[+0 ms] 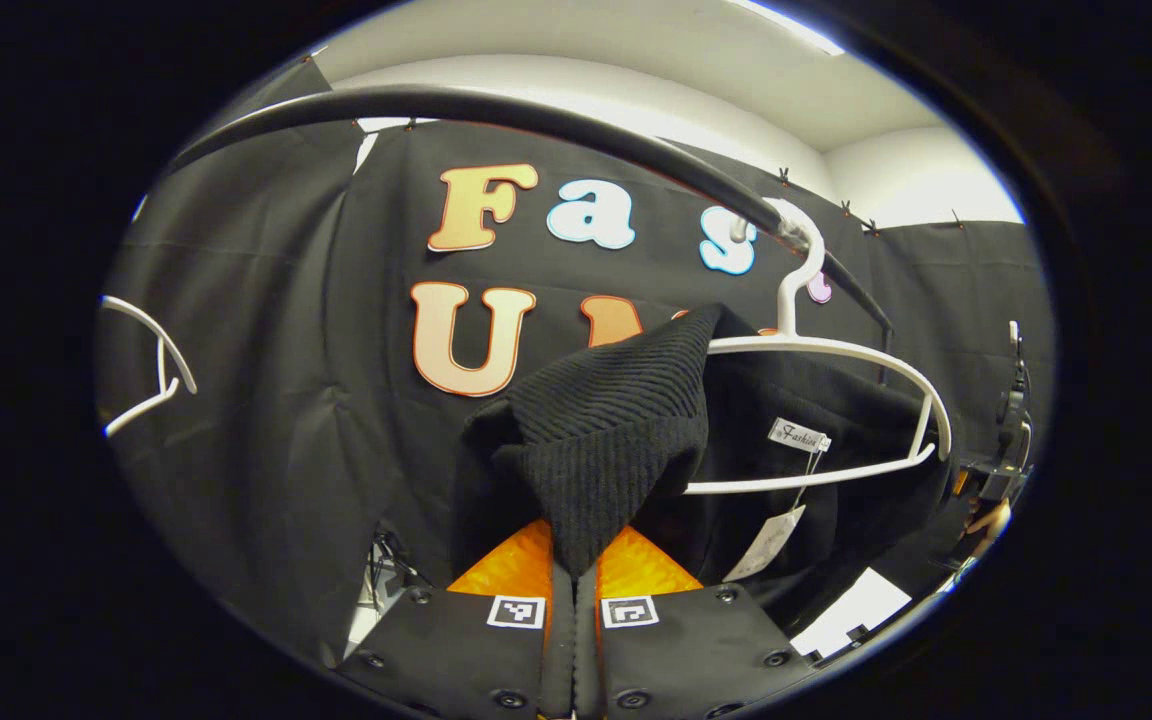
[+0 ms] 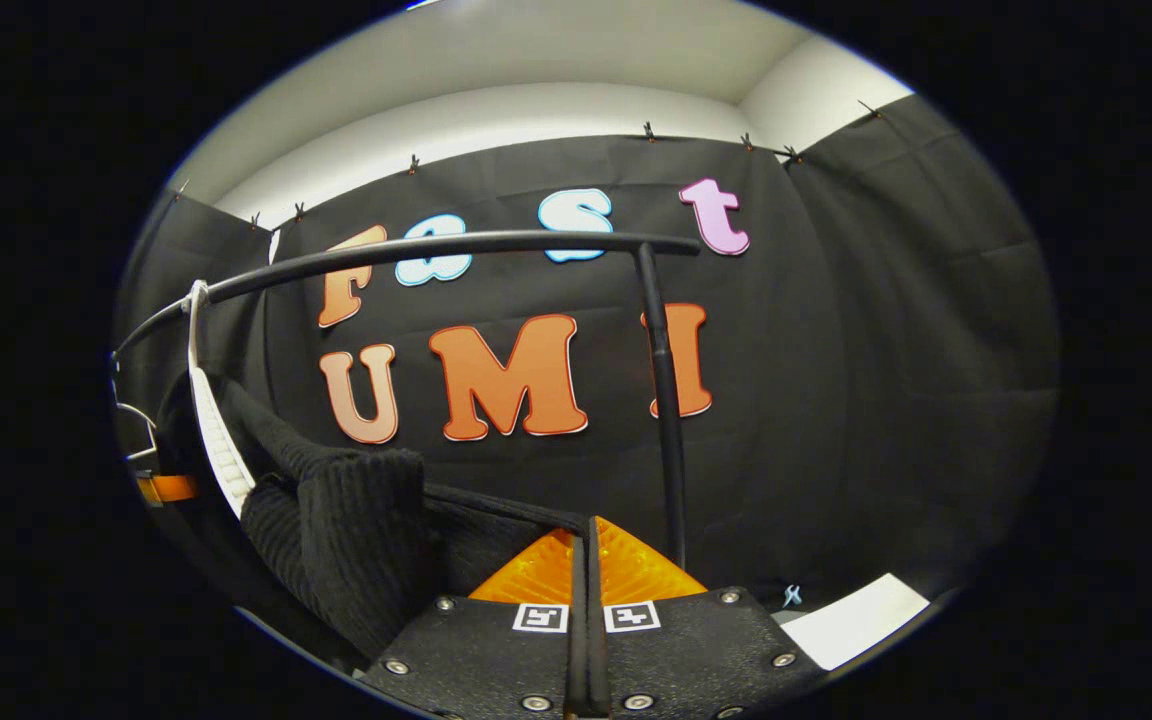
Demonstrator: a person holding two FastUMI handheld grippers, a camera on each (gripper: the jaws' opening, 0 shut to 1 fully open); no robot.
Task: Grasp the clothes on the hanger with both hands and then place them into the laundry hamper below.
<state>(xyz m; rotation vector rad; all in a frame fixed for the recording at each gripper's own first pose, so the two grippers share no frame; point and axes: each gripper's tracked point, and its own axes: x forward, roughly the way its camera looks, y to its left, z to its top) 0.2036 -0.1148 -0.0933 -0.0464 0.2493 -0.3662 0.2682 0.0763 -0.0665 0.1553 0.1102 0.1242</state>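
Pinching the black knit sweater [image 1: 601, 450] in both closed grippers [image 1: 573, 575] [image 2: 586, 560], half off its white hanger [image 1: 836, 410] on the rail [image 1: 496, 110], we should lower evenly so neither shoulder snags

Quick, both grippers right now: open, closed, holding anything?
Left gripper: closed on a bunched fold of the black knit garment.
Right gripper: closed on a thin edge of the same garment.
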